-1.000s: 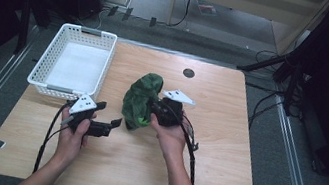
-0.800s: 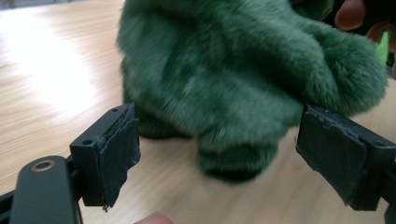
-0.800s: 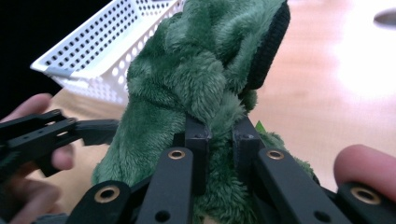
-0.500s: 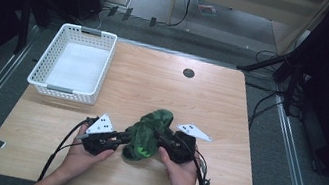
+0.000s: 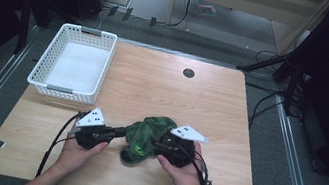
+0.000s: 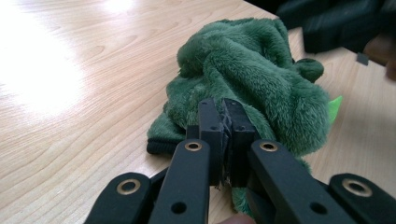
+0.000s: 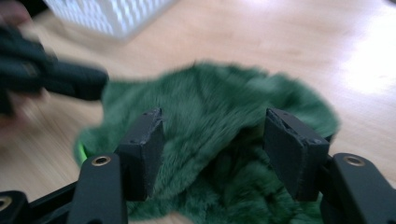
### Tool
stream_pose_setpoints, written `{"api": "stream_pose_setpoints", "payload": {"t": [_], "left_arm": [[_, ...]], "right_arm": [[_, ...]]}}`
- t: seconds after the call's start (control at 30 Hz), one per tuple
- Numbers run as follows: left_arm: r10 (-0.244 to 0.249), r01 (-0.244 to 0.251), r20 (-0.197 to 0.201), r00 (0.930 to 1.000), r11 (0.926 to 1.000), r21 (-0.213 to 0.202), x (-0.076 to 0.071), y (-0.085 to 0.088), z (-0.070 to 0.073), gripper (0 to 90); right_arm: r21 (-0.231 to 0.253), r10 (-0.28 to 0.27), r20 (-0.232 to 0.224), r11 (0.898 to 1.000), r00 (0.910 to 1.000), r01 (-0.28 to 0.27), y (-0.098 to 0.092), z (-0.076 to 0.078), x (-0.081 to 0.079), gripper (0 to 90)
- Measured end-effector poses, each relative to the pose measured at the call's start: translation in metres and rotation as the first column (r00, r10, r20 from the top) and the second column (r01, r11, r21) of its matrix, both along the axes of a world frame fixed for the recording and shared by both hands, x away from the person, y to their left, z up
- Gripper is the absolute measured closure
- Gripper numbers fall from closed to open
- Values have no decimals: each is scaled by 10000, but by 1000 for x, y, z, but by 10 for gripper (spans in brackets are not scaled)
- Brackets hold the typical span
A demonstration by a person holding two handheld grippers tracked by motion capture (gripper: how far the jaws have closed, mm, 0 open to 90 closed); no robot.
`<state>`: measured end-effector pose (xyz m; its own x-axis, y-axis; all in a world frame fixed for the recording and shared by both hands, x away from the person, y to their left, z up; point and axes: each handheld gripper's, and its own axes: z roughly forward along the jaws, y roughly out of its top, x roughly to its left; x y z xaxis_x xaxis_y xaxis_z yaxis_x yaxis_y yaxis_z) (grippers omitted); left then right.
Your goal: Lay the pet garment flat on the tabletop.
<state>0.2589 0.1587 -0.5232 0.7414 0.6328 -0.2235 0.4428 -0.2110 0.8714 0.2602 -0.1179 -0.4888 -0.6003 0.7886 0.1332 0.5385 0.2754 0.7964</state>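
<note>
A crumpled green plush toy [image 5: 145,137] lies on the wooden table [image 5: 177,94] near its front edge, between my two hands. My left gripper [image 5: 120,131] comes in from the left. In the left gripper view its jaws [image 6: 224,121] stand pressed together, having just closed on the near edge of the plush [image 6: 261,70]. My right gripper [image 5: 159,145] is at the toy's right side. Its jaws have just been opening; in the right gripper view [image 7: 215,128] they stand apart with the green fur [image 7: 219,102] between them, the pads off it.
A white slatted basket [image 5: 66,90] stands at the table's back left with a pale lining inside. A small dark hole [image 5: 188,72] sits in the tabletop near the back. Cables trail from both grippers over the front edge.
Both hands came down toward the front edge and the plush went from lifted to lying on the table. The left jaws closed on its edge; the right jaws parted.
</note>
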Motion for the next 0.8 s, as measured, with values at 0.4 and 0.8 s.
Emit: {"api": "stream_pose_setpoints", "payload": {"t": [0.4,0.8], "left_arm": [[4280,-4229,-152,9036,8974,1257,75,-13,35,479],[2580,-2403,-577,9644,9465,2151,66,-38,-7,424]], "right_arm": [[1571,-2961,-80,9429,9551,2936,-18,28,101,574],[-875,-818,-745,9933,9939,752,-21,-21,82,502]]}}
